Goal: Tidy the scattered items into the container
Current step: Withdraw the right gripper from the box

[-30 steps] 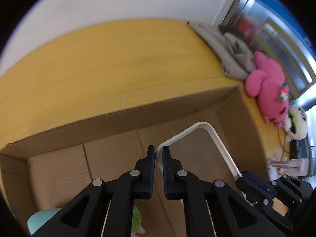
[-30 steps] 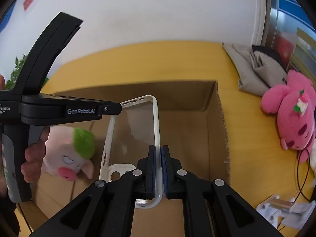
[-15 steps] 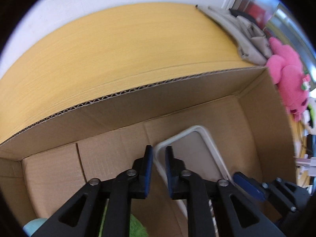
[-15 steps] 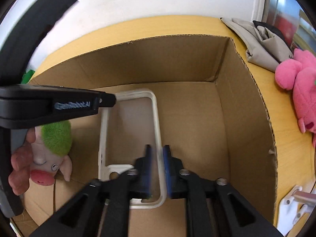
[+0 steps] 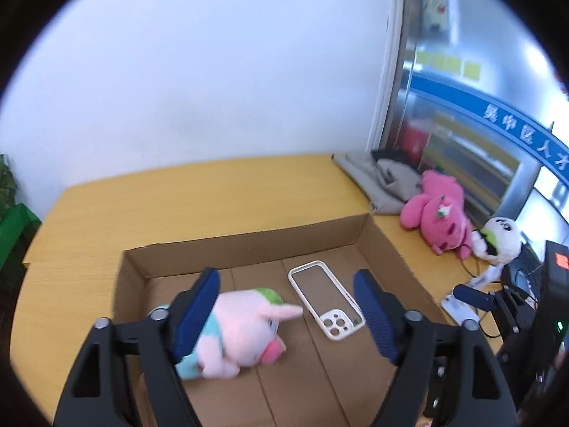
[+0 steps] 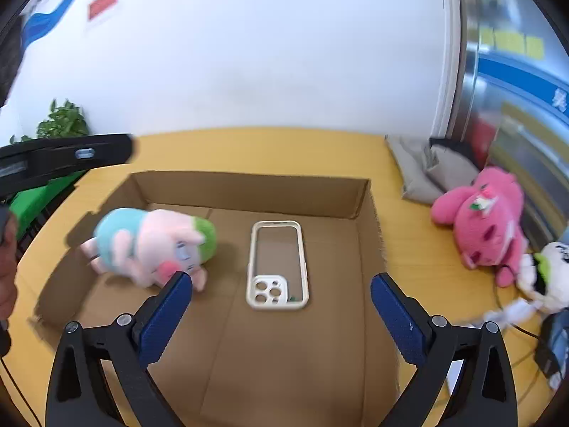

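A white-rimmed clear phone case [image 5: 326, 305] [image 6: 277, 266] lies flat on the floor of the open cardboard box [image 5: 249, 245] [image 6: 249, 185]. A pale pink pig plush [image 5: 242, 327] [image 6: 156, 245] with a green tuft and blue back lies in the box to its left. My left gripper [image 5: 288, 306] hangs above the box, its jaws opening, with nothing pressed between them. My right gripper [image 6: 281, 306] is likewise above the box, jaws opening wide and empty. The left gripper's body [image 6: 64, 160] shows at the left of the right wrist view.
A bright pink plush [image 5: 439, 210] [image 6: 487, 220] and a white plush [image 5: 498, 240] [image 6: 549, 277] lie on the yellow table [image 5: 177, 192] right of the box. Grey folded cloth [image 5: 380, 185] [image 6: 426, 170] sits behind them. Cables and a white gadget [image 5: 458, 306] lie at the right. A hand [image 6: 7, 270] is at the left.
Both grippers let go of the phone case, opened wide and pulled up and back from the box. The case now lies flat on the box floor.
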Tool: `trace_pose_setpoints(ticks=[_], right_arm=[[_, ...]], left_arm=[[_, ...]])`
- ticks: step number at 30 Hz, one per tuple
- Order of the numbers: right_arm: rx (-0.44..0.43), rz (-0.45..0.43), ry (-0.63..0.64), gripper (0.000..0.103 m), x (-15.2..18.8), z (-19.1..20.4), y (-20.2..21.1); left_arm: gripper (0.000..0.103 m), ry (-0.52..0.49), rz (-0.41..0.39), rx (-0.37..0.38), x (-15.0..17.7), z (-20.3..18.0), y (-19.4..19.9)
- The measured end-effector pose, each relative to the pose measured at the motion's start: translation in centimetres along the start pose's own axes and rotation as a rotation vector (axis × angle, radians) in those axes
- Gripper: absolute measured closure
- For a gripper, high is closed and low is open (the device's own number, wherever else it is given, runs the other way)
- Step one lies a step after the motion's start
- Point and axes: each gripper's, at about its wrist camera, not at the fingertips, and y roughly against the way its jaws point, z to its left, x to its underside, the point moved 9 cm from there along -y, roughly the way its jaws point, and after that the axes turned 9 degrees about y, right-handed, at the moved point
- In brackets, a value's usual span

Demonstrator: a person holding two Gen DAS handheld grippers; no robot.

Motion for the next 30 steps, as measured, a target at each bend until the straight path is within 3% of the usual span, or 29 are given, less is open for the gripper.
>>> trace_pose_setpoints(ticks=[5,9,13,22,30], right_arm=[[0.045,-0.064,0.032,0.0,0.5,0.9,5.8],[0.066,-0.094,0.05,0.0,1.1,2.2,9.5],[0.065,-0.093,0.064,0.0,2.3,3.4,11.4],[0.06,-0.099,0.095,0.0,4.5,5.4,13.1],[0.063,-0.093,0.102,0.0,5.5,5.7,13.5]], left_arm=[[0.023,0.095,-0.072,0.035,3.8,0.3,7.6],[0.022,0.066,-0.111,-0.047,7.5,0.6,11.5],[0.022,0.075,-0.117,-0.08,10.5,1.2,13.9],[0.022,0.11,-0.12,-0.107,13.8,2.7,15.5],[0.022,0.117,-0.094,-0.082,15.4,2.4,15.0]])
